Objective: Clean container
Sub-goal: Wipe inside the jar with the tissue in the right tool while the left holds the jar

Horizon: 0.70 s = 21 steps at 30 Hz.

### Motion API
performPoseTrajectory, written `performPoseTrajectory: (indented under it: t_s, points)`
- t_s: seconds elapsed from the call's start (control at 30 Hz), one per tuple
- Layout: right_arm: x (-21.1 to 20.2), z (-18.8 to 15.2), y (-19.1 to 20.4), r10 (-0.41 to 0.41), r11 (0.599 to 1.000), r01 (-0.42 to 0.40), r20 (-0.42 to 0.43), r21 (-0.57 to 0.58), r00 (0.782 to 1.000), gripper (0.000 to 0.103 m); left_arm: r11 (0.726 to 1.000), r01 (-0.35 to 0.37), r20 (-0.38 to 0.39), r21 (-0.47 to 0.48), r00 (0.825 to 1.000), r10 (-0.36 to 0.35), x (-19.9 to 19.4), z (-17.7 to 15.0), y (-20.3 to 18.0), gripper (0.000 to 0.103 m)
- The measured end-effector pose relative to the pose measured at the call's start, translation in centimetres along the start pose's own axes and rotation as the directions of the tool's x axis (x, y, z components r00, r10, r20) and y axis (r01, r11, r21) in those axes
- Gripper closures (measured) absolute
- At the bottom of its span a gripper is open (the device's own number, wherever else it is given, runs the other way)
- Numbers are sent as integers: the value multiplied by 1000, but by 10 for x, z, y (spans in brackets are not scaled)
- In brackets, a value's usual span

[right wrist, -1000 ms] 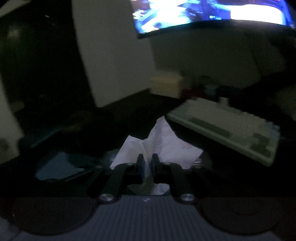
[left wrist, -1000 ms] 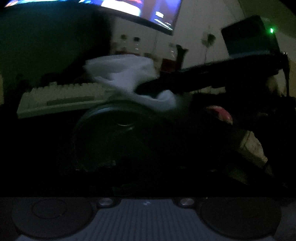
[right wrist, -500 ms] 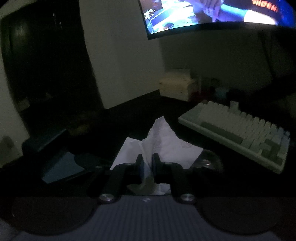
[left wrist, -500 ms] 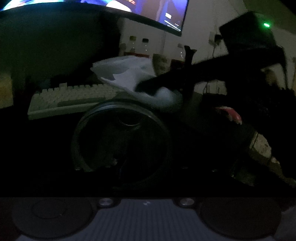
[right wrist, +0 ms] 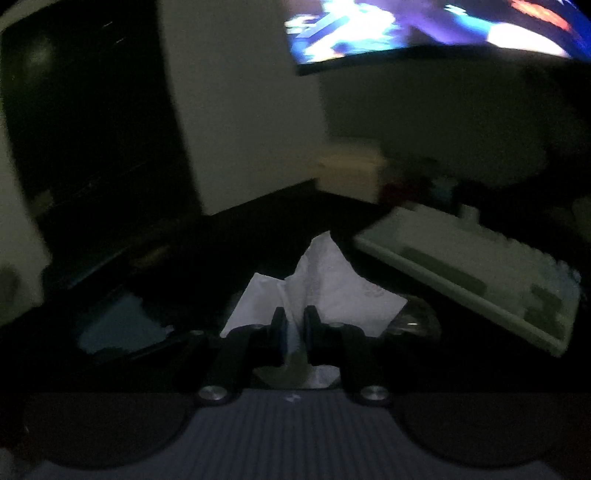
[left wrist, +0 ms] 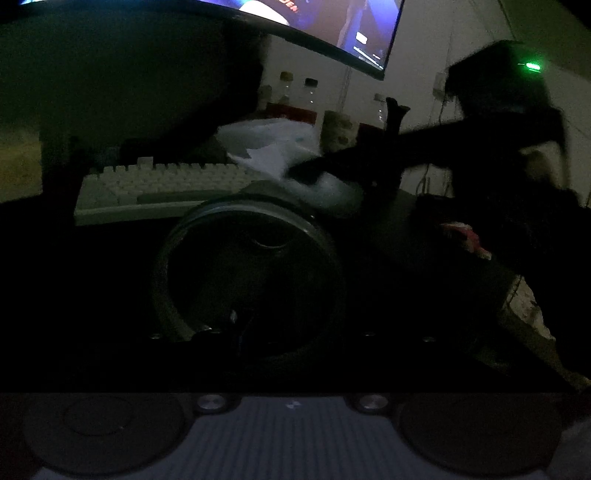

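Observation:
A round clear container (left wrist: 168, 288) fills the middle of the left wrist view, its mouth facing the camera. It stays fixed in my left gripper (left wrist: 262, 326), whose dark fingers barely show at its sides. My right gripper (left wrist: 306, 171) reaches in from the right. It is shut on a crumpled white tissue (left wrist: 273, 147) that lies against the container's upper right rim. In the right wrist view the right gripper (right wrist: 294, 321) pinches the tissue (right wrist: 325, 273) between its pads. A glint of the container (right wrist: 413, 321) shows under the tissue.
The room is very dark. A pale keyboard (left wrist: 159, 184) lies behind the container, also seen as the keyboard (right wrist: 472, 273) at the right. A lit monitor (left wrist: 332, 22) hangs above. Bottles (left wrist: 308, 92) stand at the back. A flat dark tray (right wrist: 122, 325) lies at the left.
The right gripper with the tissue has shifted a little along the container's upper rim. The container keeps its place in the left wrist view while the background drifts.

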State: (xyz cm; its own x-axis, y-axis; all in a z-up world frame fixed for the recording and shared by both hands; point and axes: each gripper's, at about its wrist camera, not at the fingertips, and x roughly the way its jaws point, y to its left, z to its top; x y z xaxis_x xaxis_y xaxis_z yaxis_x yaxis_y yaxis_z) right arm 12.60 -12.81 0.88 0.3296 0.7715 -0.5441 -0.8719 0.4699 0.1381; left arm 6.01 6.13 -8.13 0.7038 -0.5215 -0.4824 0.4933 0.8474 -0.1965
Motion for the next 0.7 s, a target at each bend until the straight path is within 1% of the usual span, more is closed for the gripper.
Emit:
performPoseTrajectory:
  t_s: [0.03, 0.1, 0.23, 0.27, 0.33, 0.4, 0.47, 0.53, 0.57, 0.63, 0.7]
  points:
    - [0, -1, 3, -3, 1000, 3, 1, -12, 1000, 91, 1000, -2, 1, 0, 1000, 2, 0, 0, 1, 63]
    - [2, -1, -4, -24, 1000, 24, 2, 10, 1000, 91, 1000, -4, 2, 0, 1000, 4, 0, 0, 3, 64]
    - [9, 2, -38, -123, 987, 122, 4, 102, 992, 91, 1000, -9, 4, -5, 1000, 9, -1, 0, 8, 64]
    - [10, 2, -47, -135, 982, 133, 4, 135, 991, 91, 1000, -11, 5, -8, 1000, 11, -2, 1, 9, 64]
    - [11, 4, -55, -133, 974, 129, 8, 184, 991, 91, 1000, -17, 7, -7, 1000, 17, -2, 1, 11, 64]
    - [10, 3, -47, -120, 980, 116, 20, 160, 993, 92, 1000, -21, 8, -6, 1000, 21, -2, 1, 14, 64]
    - [8, 1, -30, -50, 992, 45, 40, 117, 998, 91, 1000, -13, 10, -17, 1000, 13, -3, 1, 17, 64]
    - [7, 0, -15, 18, 997, -22, 50, 73, 999, 91, 1000, -2, 15, -30, 1000, 3, -3, 0, 19, 64]
    - [6, -1, -9, 26, 998, -28, 53, 49, 998, 91, 1000, -1, 17, -31, 1000, 1, -2, 0, 19, 64]
    - [7, -2, -7, 3, 1000, -4, 59, 27, 998, 92, 1000, 0, 20, -29, 1000, 1, -2, 0, 20, 64]
    - [7, -3, -17, -58, 997, 54, 63, 53, 996, 92, 1000, -8, 23, -23, 1000, 8, -1, 1, 18, 64]
